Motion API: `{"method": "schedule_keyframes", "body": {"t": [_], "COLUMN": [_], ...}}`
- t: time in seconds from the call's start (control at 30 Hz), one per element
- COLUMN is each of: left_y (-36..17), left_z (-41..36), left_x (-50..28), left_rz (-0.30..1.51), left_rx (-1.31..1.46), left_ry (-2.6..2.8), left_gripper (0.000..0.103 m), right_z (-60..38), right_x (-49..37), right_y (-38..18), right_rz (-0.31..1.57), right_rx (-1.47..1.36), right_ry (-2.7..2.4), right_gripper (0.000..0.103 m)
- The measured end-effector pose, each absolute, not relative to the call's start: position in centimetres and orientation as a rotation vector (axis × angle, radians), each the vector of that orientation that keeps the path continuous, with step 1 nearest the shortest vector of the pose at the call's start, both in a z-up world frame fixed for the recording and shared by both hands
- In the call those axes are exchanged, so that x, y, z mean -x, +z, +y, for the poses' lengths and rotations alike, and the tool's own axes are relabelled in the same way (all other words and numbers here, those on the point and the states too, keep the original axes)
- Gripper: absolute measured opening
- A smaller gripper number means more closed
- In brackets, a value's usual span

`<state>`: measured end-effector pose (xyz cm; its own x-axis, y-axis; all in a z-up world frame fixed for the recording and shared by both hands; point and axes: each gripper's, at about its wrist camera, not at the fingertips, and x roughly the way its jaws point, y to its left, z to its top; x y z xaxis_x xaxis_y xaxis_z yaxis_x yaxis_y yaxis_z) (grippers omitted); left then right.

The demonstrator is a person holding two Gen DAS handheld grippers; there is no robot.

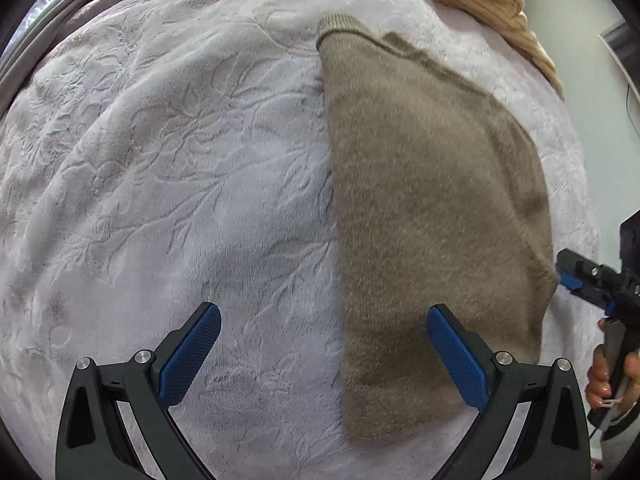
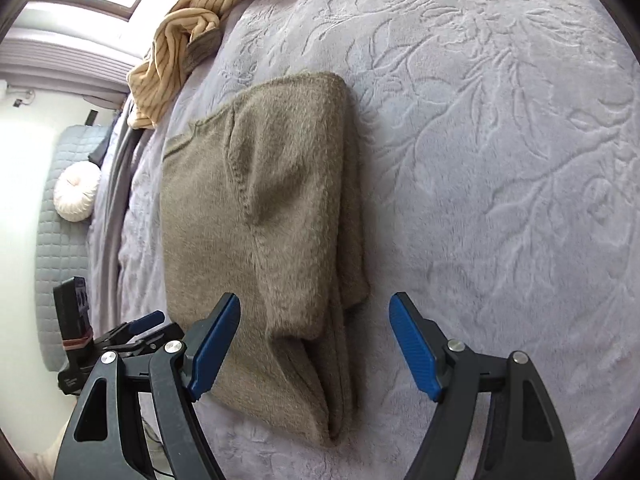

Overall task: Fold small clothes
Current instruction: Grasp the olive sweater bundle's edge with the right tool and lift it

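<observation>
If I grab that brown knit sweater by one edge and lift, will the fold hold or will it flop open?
The brown sweater is soft, fuzzy knit in loose layers, so it will probably sag and unfold if lifted by one edge. It looks light. The plush blanket beneath may cling, so pushing would likely bunch it rather than slide it. Both the left gripper and the right gripper stand open.

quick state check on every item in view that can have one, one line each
brown sweater: folded into a narrow stack, flat on the bedspread, not gripped
striped cream garment: crumpled, unfolded, at the far edge
bedspread: spread out under the clothes
left gripper: open, above the sweater's edge, holding nothing
right gripper: open, above the sweater's near end, holding nothing
</observation>
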<state>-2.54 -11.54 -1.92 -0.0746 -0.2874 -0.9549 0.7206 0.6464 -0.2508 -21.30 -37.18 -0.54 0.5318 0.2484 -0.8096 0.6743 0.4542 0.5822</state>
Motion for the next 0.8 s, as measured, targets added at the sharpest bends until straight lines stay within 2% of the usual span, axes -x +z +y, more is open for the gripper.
{"method": "schedule_keyframes", "body": {"t": [0.17,0.43,0.67,0.7,0.73,0.77,0.8], "left_y": [-3.0,-5.4,-5.7,-5.6,-5.3,-5.1,-4.8], "left_z": [-14.0,-18.5,-20.6,-20.3,-20.2,-19.9,-19.7], "left_x": [0.6,2.3,2.6,2.5,2.5,2.4,2.4], "left_rz": [1.434,1.497,1.502,1.502,1.498,1.493,1.488], "left_rx": [-0.345,-0.307,-0.291,-0.285,-0.281,-0.274,-0.269], "left_ry": [-0.912,-1.059,-1.052,-1.049,-1.045,-1.049,-1.056], "left_gripper": [0.103,0.103,0.103,0.099,0.096,0.088,0.081], "right_z": [-39.0,-39.9,-39.9,-40.0,-39.9,-39.9,-39.8], "right_x": [19.9,15.8,13.4,13.7,14.1,14.4,14.5], "right_y": [-2.1,-5.0,-6.2,-6.4,-6.4,-6.6,-6.7], "right_rz": [1.0,1.002,0.911,0.898,0.886,0.887,0.903], "right_rx": [-1.167,-1.231,-1.327,-1.352,-1.378,-1.401,-1.41], "right_ry": [-0.273,-0.087,0.007,0.001,-0.004,-0.012,-0.023], "right_gripper": [0.08,0.08,0.083,0.082,0.08,0.065,0.042]}}
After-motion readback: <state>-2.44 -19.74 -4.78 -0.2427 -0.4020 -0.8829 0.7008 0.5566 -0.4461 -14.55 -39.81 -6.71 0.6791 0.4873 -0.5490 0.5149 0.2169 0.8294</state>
